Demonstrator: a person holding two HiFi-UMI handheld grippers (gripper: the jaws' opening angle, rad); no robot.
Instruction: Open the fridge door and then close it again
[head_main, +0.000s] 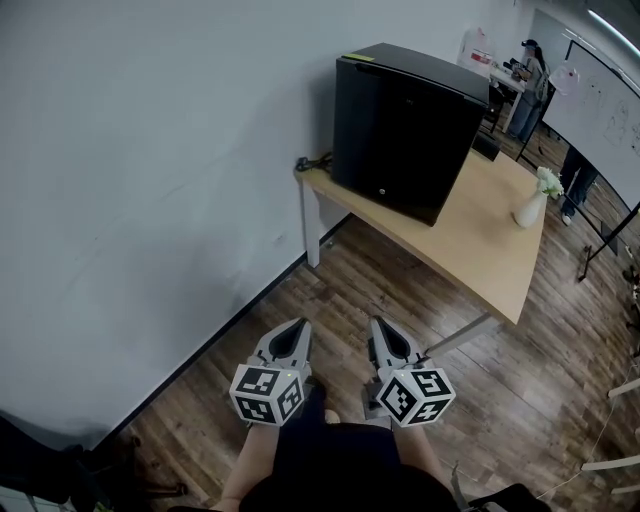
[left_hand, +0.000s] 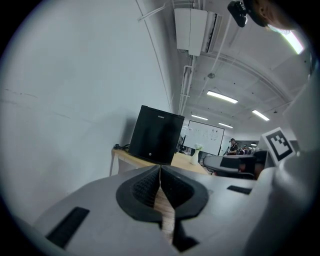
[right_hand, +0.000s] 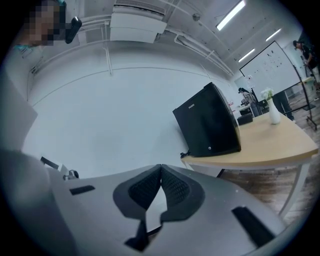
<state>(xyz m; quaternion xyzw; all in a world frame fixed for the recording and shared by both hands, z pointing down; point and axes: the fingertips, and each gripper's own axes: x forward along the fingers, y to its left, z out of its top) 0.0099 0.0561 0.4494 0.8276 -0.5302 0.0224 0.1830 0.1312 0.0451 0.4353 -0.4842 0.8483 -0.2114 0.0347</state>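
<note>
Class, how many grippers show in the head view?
2. The left gripper is low, left of centre; the right gripper is beside it, on its right. Both are shut. None seems hidden.

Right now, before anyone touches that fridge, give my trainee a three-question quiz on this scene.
1. True or false: the fridge has its door standing open.
2. The white vase stands: A on top of the fridge; B on the table, apart from the fridge; C on a shelf.
3. Fill in: the left gripper and right gripper both have jaws that are ____, with nothing between them.
Key: 1 false; 2 B; 3 shut.
</note>
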